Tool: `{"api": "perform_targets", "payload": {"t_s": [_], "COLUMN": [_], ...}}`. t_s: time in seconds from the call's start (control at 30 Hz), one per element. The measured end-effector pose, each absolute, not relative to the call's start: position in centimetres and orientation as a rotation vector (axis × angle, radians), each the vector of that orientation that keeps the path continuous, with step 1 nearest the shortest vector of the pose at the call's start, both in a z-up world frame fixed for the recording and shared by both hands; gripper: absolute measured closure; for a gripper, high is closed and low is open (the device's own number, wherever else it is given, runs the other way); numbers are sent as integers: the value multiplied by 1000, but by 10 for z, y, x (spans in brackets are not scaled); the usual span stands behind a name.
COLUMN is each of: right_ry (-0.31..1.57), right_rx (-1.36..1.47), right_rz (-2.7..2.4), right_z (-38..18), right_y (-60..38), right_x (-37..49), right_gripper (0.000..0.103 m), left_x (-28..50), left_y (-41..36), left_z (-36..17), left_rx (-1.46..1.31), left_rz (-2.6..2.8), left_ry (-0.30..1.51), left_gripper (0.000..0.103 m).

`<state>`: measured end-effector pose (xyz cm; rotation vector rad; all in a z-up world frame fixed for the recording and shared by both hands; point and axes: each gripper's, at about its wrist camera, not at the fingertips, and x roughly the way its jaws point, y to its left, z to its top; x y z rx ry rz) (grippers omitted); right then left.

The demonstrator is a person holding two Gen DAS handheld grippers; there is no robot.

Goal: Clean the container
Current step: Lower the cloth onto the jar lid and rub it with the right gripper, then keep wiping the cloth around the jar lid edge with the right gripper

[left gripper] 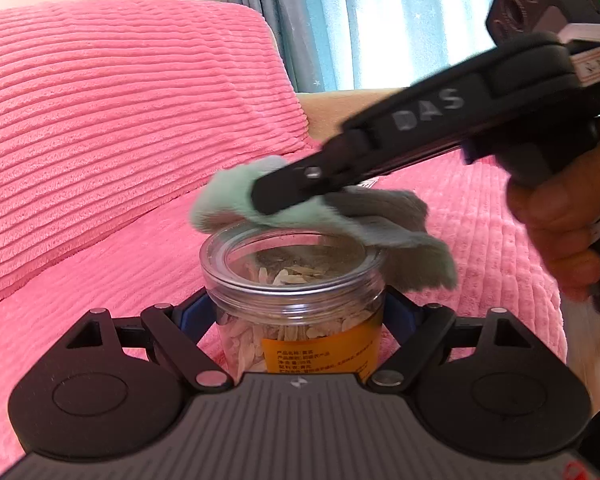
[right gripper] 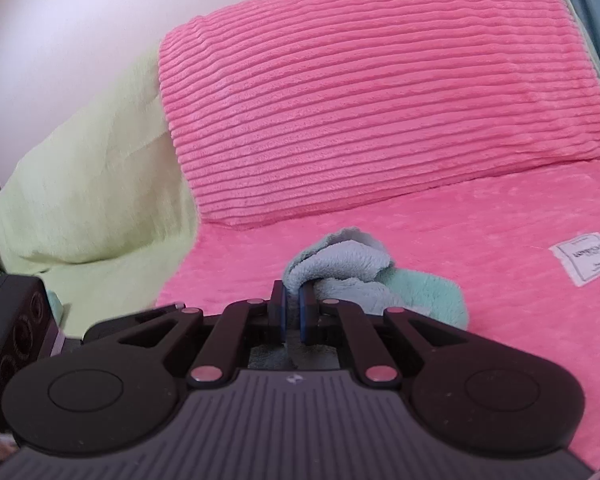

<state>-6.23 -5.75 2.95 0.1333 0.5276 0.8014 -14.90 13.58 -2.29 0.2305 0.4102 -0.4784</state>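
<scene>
Left tool (left gripper: 296,312) is clamped on the jar (left gripper: 296,296), one blue-padded finger pressing each side of the clear plastic wall. The jar stands upright and lidless, its mouth open to the camera, pale slivered bits piled inside and an orange label (left gripper: 324,354) with small print facing the lens. It is held above the pink ribbed blanket (left gripper: 100,280), with a big pink cushion (left gripper: 120,100) propped behind and grey-blue curtains (left gripper: 340,20) further back.

Over the top comes the right tool (right gripper: 293,304), reaching in from the right side of the left view, a hand (left gripper: 560,232) wrapped around its grip. Its fingers are pinched tight on a fluffy cloth (left gripper: 320,216), mint green on one face and grey on the other. The cloth sits right at the far rim of the jar, a loose flap drooping down the jar's right side; whether it actually touches the rim is hard to tell through the blur.

From the right wrist view the cloth (right gripper: 352,272) bunches up just past the closed fingers, the pink blanket with a white sewn tag (right gripper: 584,260) beyond, and a pale green blanket (right gripper: 92,184) off to the left.
</scene>
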Motion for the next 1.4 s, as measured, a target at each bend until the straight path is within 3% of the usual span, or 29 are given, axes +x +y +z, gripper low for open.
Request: {"api": "perform_targets", "payload": {"t_s": [1.23,1.4], "right_ry": [521,543], "right_rx": [121,118], "right_rz": [805,842], "right_z": [30,37], "right_y": [-75,-73], "right_x": [-60,-89], "right_gripper": [99,98], "left_x": [-145,-146], "left_y": [142,142], "left_z": [-21,-20], "left_rx": [223,220], "left_rz": [-487,-486], "left_ry": [416,417], "left_gripper": [18,18]}}
